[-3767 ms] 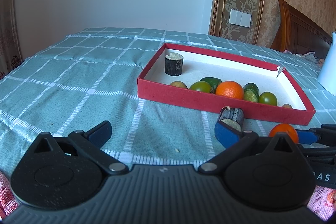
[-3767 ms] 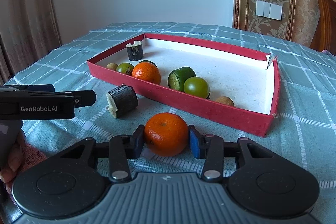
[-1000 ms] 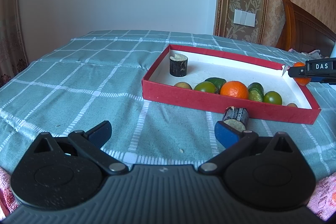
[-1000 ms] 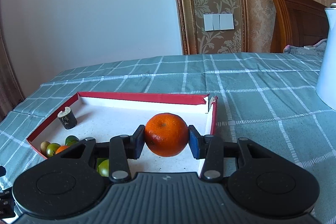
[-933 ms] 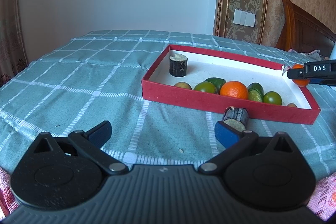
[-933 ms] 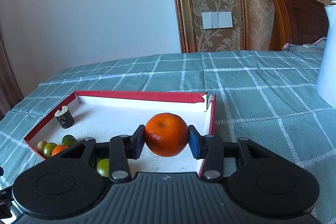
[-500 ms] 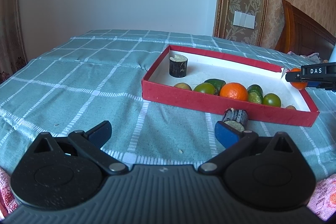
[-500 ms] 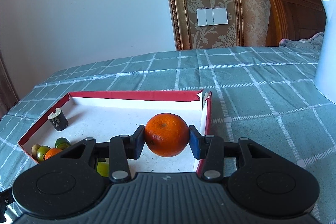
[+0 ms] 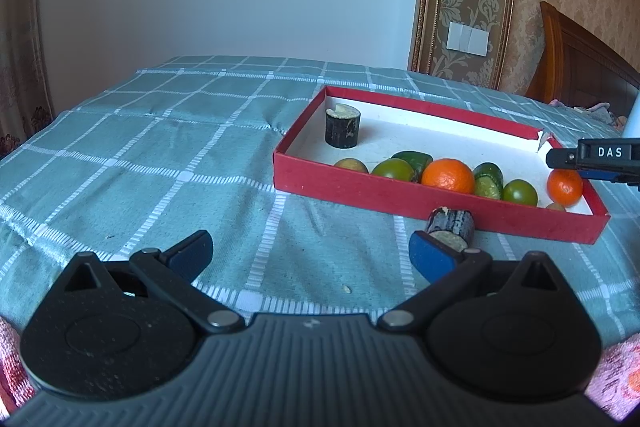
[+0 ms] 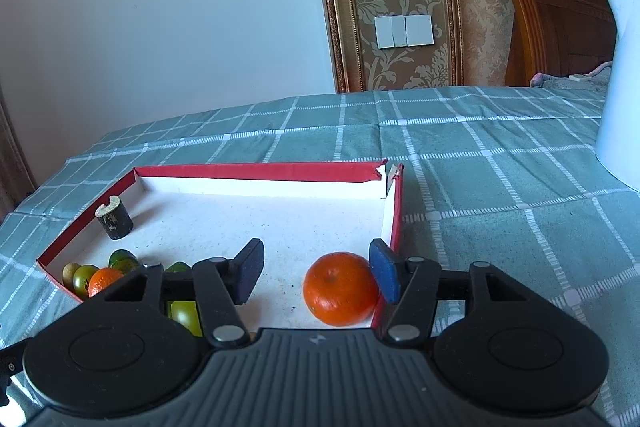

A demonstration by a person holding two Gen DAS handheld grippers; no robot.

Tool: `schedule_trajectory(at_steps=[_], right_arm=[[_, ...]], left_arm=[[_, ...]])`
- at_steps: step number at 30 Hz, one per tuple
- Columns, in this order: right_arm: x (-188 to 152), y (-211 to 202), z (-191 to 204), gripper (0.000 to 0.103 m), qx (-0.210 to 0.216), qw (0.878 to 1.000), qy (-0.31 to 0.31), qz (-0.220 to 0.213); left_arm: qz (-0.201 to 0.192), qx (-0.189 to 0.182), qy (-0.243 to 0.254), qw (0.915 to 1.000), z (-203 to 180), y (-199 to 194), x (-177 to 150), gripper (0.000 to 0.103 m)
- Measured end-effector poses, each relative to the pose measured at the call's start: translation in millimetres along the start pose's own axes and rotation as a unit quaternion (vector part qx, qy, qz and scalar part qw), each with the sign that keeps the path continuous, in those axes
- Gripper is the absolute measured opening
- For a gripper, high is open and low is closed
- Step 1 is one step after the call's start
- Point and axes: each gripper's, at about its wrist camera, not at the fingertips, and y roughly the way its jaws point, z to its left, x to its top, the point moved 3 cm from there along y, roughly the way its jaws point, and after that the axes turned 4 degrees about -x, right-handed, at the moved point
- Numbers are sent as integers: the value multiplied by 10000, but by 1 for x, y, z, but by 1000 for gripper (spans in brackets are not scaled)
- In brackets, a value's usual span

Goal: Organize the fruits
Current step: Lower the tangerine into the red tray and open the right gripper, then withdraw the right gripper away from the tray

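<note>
- The left gripper [image 9: 310, 253] sits low over the tablecloth [image 9: 168, 163], its jaws spread wide and holding nothing; plain checked cloth lies open ahead of it and off to its left.
- Just past its right finger [image 9: 430, 255], a dark stub [image 9: 451, 225] lies on its side on the cloth, close against the outside of the tray's near wall.
- The right gripper [image 10: 316, 273] hangs over the tray's right end with its jaws parted and nothing clamped.
- A tangerine [image 10: 340, 289] rests on the white floor between its fingers, close to the right pad [image 10: 384, 277] and well clear of the left one.
- That tangerine sits near the right wall of the red tray [image 10: 256, 171], so there is little room on that side; bare white floor opens to its left and beyond it.
- Along the tray's near edge lies a row: a small brown fruit [image 9: 351, 165], green fruits [image 9: 394, 170], a second tangerine [image 9: 448, 175], and further green ones [image 9: 519, 192].
- A second stub [image 9: 342, 127] stands upright in the tray's far left corner, apart from the row.
- The tray's far right corner [image 10: 390, 175] is torn, the two walls gaping apart.
- Beyond the tray the cloth runs bare to the wall; a white jug [image 10: 622, 87] stands at the far right.
</note>
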Motion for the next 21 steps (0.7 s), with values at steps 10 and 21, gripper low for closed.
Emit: schedule_trajectory(at_steps=[10, 21], right_arm=[[-15, -34, 1, 58, 29, 9993, -86, -358], [-37, -80, 14, 66, 533, 9977, -233, -362]], left_arm=[[7, 34, 1, 10000, 0, 1, 0, 103], [30, 55, 19, 10000, -1, 1, 0, 103]])
